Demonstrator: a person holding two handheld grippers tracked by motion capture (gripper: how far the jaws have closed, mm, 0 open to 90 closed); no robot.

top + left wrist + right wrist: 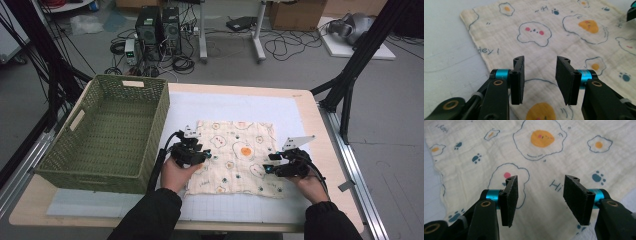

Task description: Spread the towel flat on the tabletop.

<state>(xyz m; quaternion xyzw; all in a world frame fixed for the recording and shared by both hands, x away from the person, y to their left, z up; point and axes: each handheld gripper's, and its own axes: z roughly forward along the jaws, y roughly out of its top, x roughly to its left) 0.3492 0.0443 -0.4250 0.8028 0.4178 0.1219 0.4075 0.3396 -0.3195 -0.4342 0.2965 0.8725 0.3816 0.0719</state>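
Note:
A cream cloth (235, 150) printed with fried eggs, paw marks and small words lies flat on the white mat (225, 102). My left gripper (203, 156) hovers over the cloth's left part. In the left gripper view its jaws (540, 60) stand apart just above the cloth (574, 37), with nothing between them. My right gripper (268, 164) is over the cloth's right front part. In the right gripper view the right gripper (540, 178) is open above the cloth (549, 170), near an egg print and the word "Hi", and its pads touch nothing.
A green woven basket (161, 125) stands on the table's left side, close to my left hand. Bare mat lies beyond and in front of the cloth. Black frame legs (350, 75) rise past the table's right far corner. Computers and cables cover the floor behind.

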